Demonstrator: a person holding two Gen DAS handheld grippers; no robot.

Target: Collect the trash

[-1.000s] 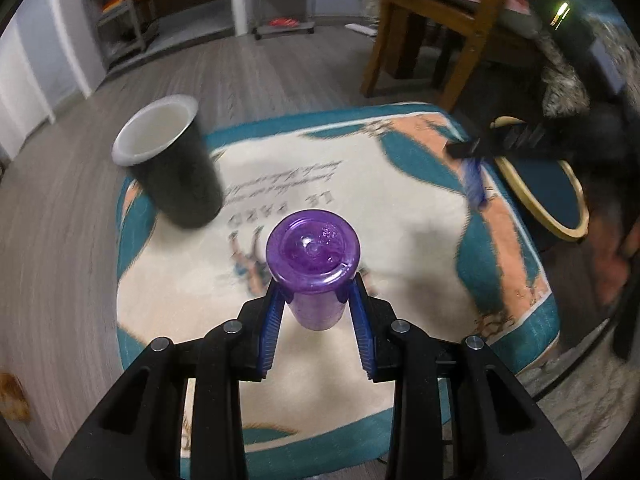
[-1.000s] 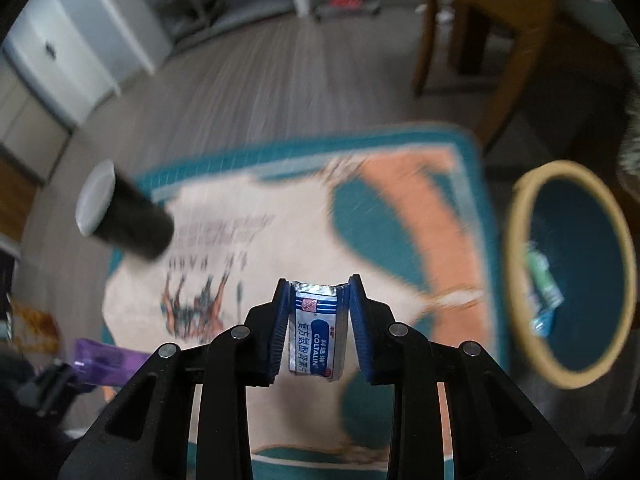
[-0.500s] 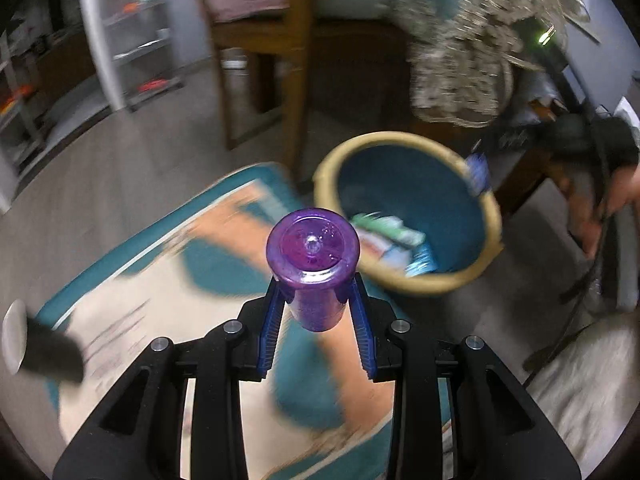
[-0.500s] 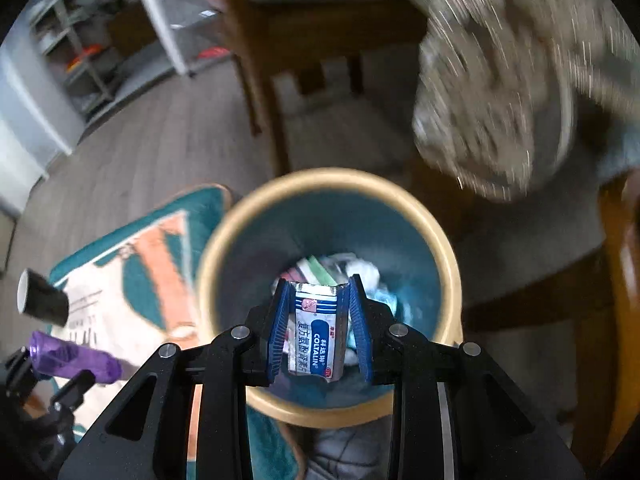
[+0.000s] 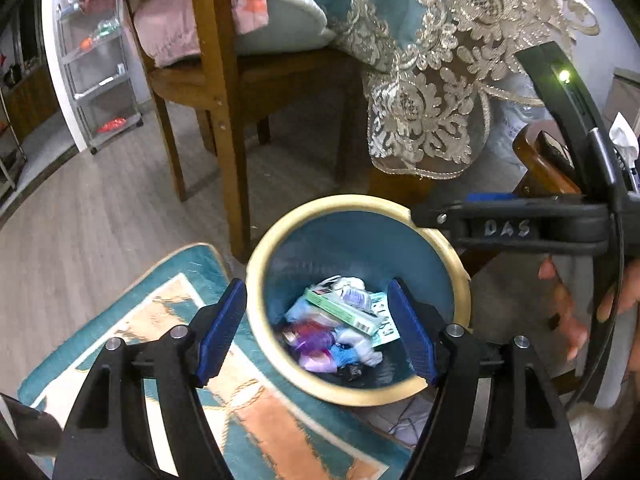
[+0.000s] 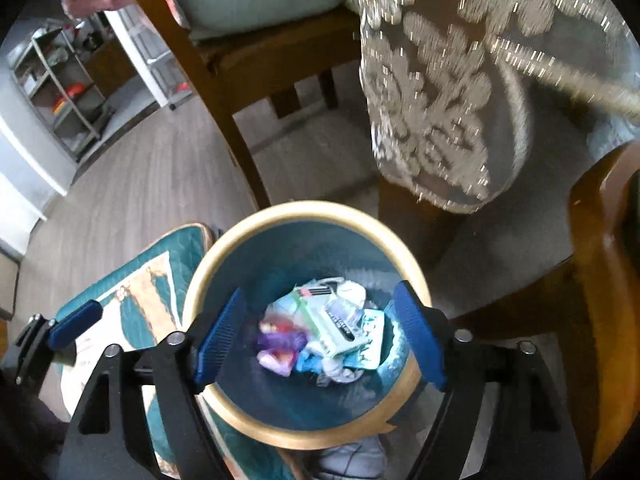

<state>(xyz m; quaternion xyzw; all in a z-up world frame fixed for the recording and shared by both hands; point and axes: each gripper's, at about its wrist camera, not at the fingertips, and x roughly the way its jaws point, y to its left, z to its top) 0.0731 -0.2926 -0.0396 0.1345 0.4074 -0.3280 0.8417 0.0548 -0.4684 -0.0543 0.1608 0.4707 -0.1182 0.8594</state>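
Note:
A blue waste bin with a tan rim (image 5: pixel 256 280) (image 6: pixel 208 264) stands on the floor beside the rug, holding several pieces of trash. My left gripper (image 5: pixel 316 328) hangs over it with its jaws opening and nothing between them. A purple bottle (image 5: pixel 310 340) (image 6: pixel 280 344) lies among the trash below. My right gripper (image 6: pixel 320 336) is also above the bin, jaws opening and empty. A blue-and-white packet (image 6: pixel 339 320) rests on a green box (image 5: pixel 340 312) inside.
A teal and orange rug (image 5: pixel 120 320) lies left of the bin, with a black cup (image 5: pixel 24 428) at its lower left edge. A wooden chair leg (image 5: pixel 224 120) and a lace tablecloth (image 5: pixel 432 100) stand close behind the bin. A person's hand (image 5: pixel 568 320) is at the right.
Both grippers swung from over the rug to above the bin. Each then opened: the purple bottle left the left jaws and the packet left the right jaws, and both now lie in the bin.

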